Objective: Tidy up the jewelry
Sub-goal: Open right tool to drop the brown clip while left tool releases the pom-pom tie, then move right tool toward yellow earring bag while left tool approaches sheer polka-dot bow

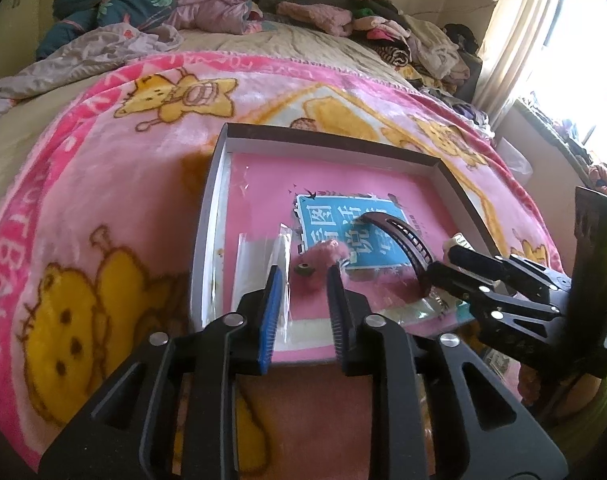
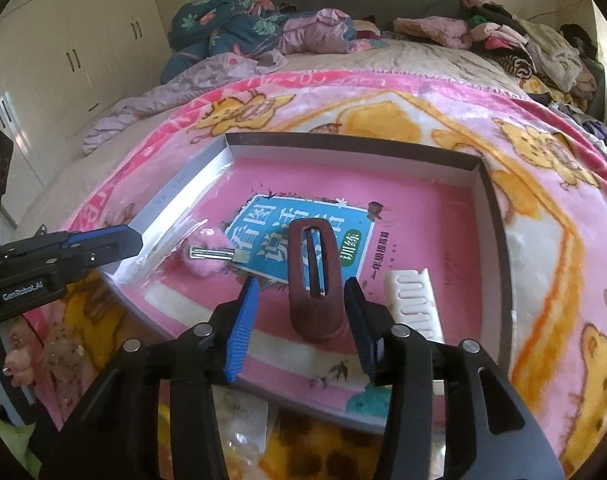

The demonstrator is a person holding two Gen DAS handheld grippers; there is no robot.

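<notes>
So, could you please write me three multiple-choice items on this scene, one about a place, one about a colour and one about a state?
1. Where does the brown hair clip lie?
A. On the floor
B. In the shallow box, on the pink book
C. On the clothes pile

2. What colour is the fluffy hair clip?
A. Pink
B. Green
C. Black

3. How is the right gripper?
A. Shut on the white comb
B. Out of view
C. Open, its fingers either side of the brown hair clip

Answers: 1 B, the clip rests on the book inside the box walls; 2 A, its fur is pink; 3 C, gaps show between both pads and the clip, and the comb lies apart.
</notes>
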